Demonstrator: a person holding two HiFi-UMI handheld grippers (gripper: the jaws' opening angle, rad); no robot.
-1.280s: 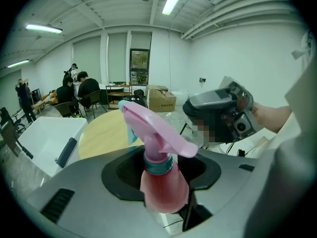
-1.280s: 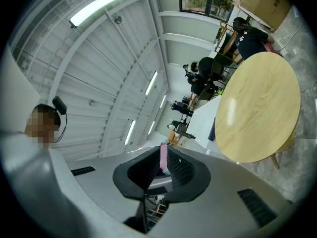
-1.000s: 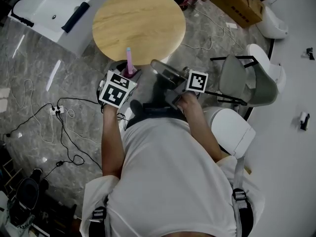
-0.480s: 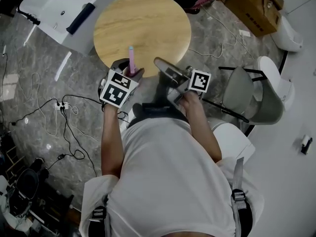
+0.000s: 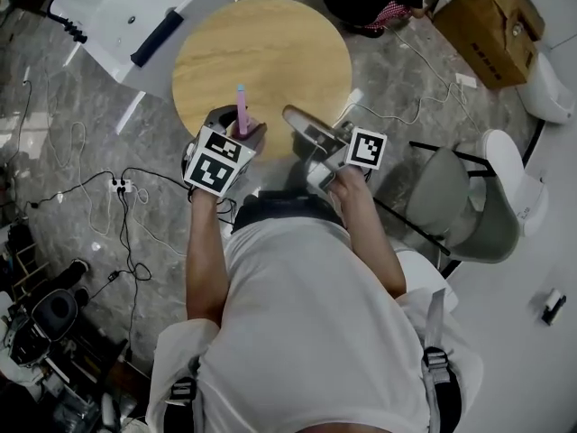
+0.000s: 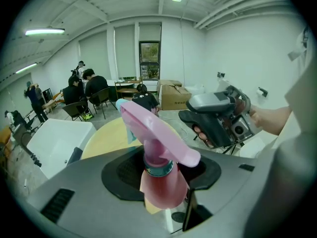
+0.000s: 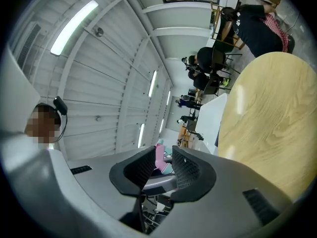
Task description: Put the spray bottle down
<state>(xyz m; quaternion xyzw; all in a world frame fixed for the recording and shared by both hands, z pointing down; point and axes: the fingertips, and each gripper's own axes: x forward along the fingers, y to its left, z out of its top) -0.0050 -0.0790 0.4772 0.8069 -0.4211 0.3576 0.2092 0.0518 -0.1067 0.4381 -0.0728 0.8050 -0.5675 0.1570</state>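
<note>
Spray bottle [image 6: 161, 152] was pinched round its body by the left gripper [image 5: 238, 128], held upright in the air by the near rim of the round wooden table [image 5: 270, 52]. Right gripper [image 7: 161, 166] had its jaws slightly apart, nothing in them. My worry: it's smooth rounded pink plastic with a top-heavy trigger head, so releasing it that close to the rim could tip it onto the marble-look floor [image 5: 108, 106].

Pink spray bottle [image 6: 157, 133], teal collar and nozzle tip, upright, lifted, clamped between the left tongs [image 6: 162, 176]
</note>
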